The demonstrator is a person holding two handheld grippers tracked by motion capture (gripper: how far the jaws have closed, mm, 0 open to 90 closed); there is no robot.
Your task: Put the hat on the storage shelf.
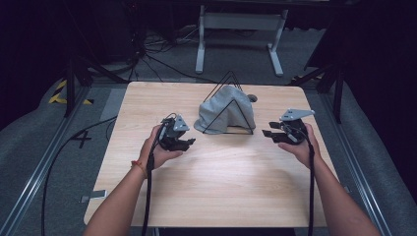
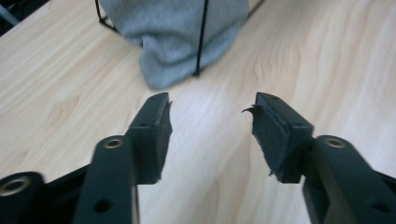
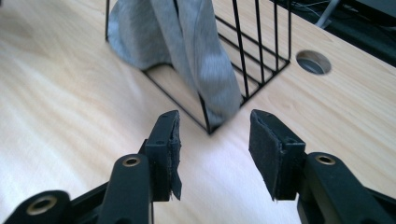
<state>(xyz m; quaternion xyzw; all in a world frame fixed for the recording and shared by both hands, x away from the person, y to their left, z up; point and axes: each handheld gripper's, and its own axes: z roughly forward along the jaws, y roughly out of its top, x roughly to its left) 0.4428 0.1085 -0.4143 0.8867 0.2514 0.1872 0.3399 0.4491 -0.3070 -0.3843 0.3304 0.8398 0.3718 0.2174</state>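
While you hold both grippers apart from it, the grey cloth [image 1: 223, 110] hangs over a black wire rack [image 1: 230, 105] shaped like a triangle, standing on the far middle of the desk [image 1: 211, 187]. Your left gripper [image 1: 186, 143] sits near the rack's left side with its jaws spread wide and nothing between them; in the left gripper view [image 2: 212, 133] the cloth's lower hem [image 2: 173, 46] lies on the wood just ahead. Your right gripper [image 1: 269, 133] sits to the rack's right, jaws likewise spread and empty; the right gripper view [image 3: 215, 149] shows a fold of cloth [image 3: 205, 70] running down one corner of the rack [image 3: 254, 60] to the desk.

Judge the cloth as soft, light and limp: it will sag, stretch and slide rather than keep its shape, and it should not break. Thin layers may slip from worn pads [image 2: 273, 135], whose edges look frayed, so pinch a thick fold or a bunched hem rather than a single flat layer. The hem on the left and the hanging fold at the right corner both look reachable. The rack seems light and stiff, so it may tip or drag along if the cloth catches on a wire; take care not to close on a wire. A round hole [image 3: 314, 62] lies in the desk beyond the rack.
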